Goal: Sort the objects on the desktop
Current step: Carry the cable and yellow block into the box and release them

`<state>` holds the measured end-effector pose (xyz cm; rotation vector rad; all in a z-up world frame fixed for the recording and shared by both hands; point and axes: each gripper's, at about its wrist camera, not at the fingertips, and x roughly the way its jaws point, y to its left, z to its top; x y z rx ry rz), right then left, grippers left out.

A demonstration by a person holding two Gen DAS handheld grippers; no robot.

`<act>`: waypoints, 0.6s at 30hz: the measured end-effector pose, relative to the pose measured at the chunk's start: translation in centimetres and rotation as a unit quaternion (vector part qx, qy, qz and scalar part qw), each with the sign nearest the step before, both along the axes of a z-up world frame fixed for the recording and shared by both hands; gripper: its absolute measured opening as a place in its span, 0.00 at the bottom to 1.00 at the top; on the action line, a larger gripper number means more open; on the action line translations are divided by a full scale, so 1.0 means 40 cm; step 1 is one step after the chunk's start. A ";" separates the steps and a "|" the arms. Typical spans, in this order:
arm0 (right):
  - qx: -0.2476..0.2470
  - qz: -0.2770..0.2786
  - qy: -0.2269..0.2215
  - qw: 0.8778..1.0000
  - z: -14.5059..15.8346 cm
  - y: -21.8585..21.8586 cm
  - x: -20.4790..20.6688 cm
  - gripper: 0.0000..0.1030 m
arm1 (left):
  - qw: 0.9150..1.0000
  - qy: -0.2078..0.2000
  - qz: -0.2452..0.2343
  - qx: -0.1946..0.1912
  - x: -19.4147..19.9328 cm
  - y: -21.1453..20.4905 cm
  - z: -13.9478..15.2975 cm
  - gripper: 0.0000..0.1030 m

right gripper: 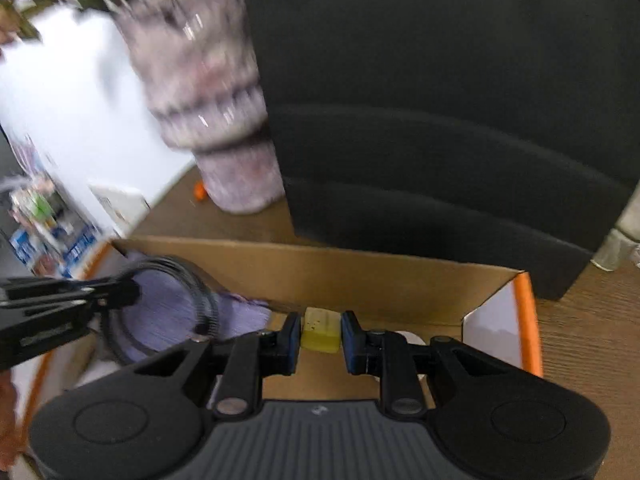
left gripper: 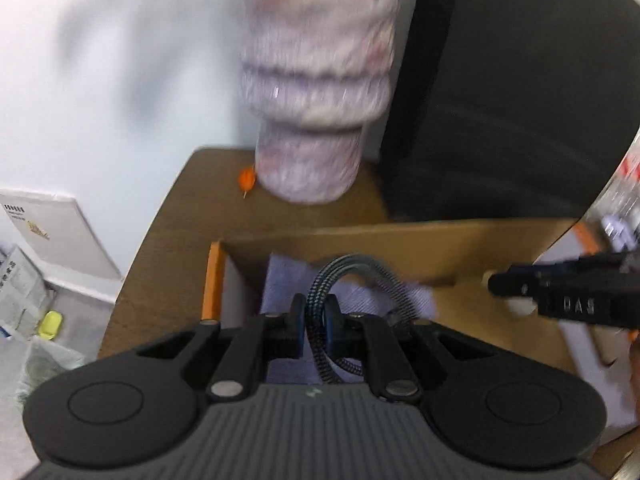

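Observation:
My left gripper [left gripper: 316,312] is shut on a braided black cable [left gripper: 352,268] that loops up from between its fingers, over an open cardboard box [left gripper: 400,248] with orange edges. A lilac cloth [left gripper: 288,284] lies in the box under the cable. My right gripper [right gripper: 320,330] is shut on a small yellow block [right gripper: 320,330] and holds it over the same box [right gripper: 360,276]. The left gripper [right gripper: 124,294] shows at the left of the right wrist view with the cable [right gripper: 200,292] and the cloth [right gripper: 168,316]. The right gripper's fingers [left gripper: 520,286] show at the right of the left wrist view.
The box stands on a brown wooden table [left gripper: 168,236]. Behind it stand a tall pinkish patterned tumbler [left gripper: 316,128] and a large black object [left gripper: 512,112]. A small orange thing [left gripper: 246,178] lies by the tumbler's base. White boxes [left gripper: 48,232] lie beyond the table's left edge.

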<state>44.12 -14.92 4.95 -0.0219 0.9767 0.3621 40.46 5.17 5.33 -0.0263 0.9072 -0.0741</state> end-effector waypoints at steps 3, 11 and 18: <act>-0.020 -0.001 0.019 1.000 -0.031 0.021 0.020 0.21 | 0.998 0.004 -0.008 0.058 0.010 -0.010 -0.024 0.13; 0.008 -0.027 0.016 0.999 0.069 -0.021 0.002 0.48 | 0.999 -0.007 -0.010 0.052 -0.017 -0.027 0.082 0.45; -0.009 -0.035 -0.030 0.999 0.243 -0.087 -0.124 0.78 | 0.997 -0.044 0.012 0.069 -0.139 -0.049 0.247 0.88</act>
